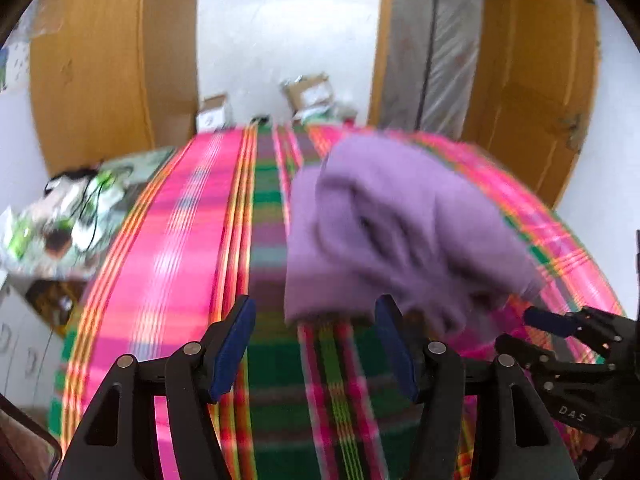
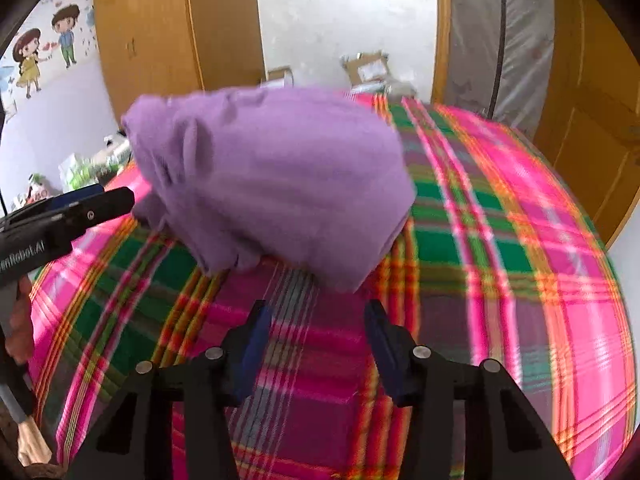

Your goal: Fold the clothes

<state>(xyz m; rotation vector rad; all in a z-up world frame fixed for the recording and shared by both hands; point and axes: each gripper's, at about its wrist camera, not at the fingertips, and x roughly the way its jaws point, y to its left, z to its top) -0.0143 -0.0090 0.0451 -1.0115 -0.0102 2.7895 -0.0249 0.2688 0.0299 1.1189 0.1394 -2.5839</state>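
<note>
The purple garment (image 2: 272,176) is lying bunched on the plaid bedcover (image 2: 500,280), upper middle of the frame, just beyond both jaws. Left gripper (image 1: 316,344) and right gripper (image 2: 316,344) are standing released, grasping nothing; the right seems nearer.

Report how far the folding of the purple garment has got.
Done: the purple garment lies in a compact bundle on the plaid blanket, though rumpled, not flat. In hand: nothing; the left gripper and right gripper both stand with jaws open and empty, just short of the bundle's near edge. Left: perhaps smoothing or a last fold; no other clothes are in view.
</note>
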